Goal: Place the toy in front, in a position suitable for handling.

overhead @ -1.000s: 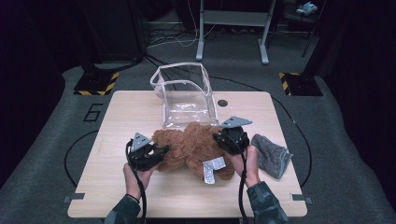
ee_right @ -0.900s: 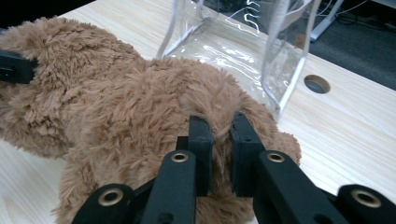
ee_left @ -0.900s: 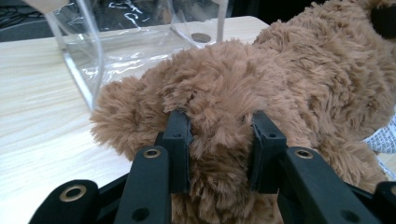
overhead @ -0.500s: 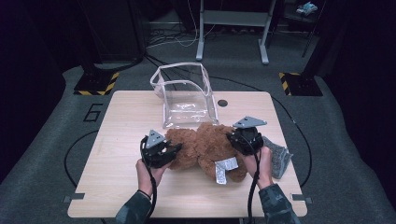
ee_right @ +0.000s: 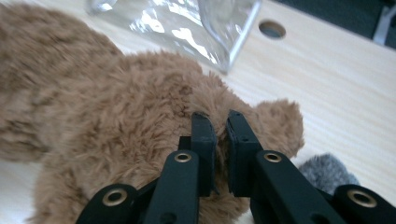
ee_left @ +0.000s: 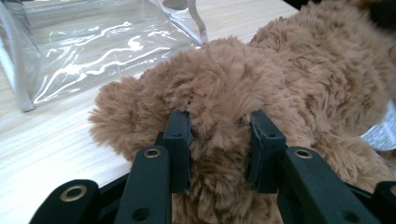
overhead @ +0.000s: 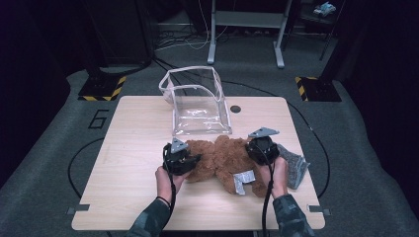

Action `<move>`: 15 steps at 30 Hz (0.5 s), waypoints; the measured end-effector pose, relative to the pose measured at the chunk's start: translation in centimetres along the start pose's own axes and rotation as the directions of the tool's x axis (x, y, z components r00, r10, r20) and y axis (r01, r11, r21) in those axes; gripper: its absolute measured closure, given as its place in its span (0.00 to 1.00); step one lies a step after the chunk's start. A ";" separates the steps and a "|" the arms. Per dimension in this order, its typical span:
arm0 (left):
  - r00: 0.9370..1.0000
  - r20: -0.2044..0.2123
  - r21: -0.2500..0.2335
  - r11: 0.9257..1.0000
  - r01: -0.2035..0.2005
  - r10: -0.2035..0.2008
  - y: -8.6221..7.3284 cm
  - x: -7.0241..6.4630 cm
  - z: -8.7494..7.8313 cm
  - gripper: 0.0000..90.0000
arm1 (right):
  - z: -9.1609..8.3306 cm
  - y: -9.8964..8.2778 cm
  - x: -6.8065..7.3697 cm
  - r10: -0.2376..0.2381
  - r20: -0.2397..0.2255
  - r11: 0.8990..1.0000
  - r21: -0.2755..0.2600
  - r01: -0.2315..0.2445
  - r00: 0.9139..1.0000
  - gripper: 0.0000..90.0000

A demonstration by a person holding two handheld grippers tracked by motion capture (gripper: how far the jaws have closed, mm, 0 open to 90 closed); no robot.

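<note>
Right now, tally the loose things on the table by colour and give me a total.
Brown: 1, the plush bear
Clear: 1, the plastic bag
Grey: 1, the fuzzy cloth
Total: 3

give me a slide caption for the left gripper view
Left gripper pinching a fold of the brown plush toy beside a clear plastic bag on a wooden table.

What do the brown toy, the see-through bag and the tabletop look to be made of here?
Plush bear: brown synthetic-looking fur, shaggy and matte, tufts bulging around the jaws. Clear bag: likely soft vinyl; glossy, wrinkled highlights, pale trimmed edges. Table: light wood-grain surface, probably laminate; smooth with a faint sheen.
</note>
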State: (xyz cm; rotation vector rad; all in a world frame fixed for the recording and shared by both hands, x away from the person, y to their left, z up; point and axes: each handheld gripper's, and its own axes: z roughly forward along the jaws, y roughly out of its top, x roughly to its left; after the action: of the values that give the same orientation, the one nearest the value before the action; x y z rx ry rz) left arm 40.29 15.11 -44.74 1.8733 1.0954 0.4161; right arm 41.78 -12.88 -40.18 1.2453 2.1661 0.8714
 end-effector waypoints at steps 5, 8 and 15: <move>0.999 -0.010 0.010 0.999 -0.034 0.034 0.3 -0.3 0.0 0.68 | 1.3 -1.3 -0.7 0.049 -0.021 0.999 0.013 -0.049 0.999 0.87; 1.000 0.003 0.004 1.000 -0.024 0.024 0.3 -0.1 -0.3 0.56 | 0.6 -1.2 -1.4 0.075 -0.038 0.997 -0.006 -0.075 0.996 0.63; 1.000 -0.015 -0.040 0.999 0.002 -0.003 0.2 0.5 -2.1 0.27 | -2.6 -3.1 -3.6 0.120 -0.022 0.990 -0.072 -0.122 0.992 0.21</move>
State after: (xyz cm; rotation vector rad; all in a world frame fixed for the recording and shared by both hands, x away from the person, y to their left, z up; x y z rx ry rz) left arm 39.36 16.60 -43.52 1.8366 1.0915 0.4483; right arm 39.86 -17.98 -40.34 1.3484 2.0703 1.0056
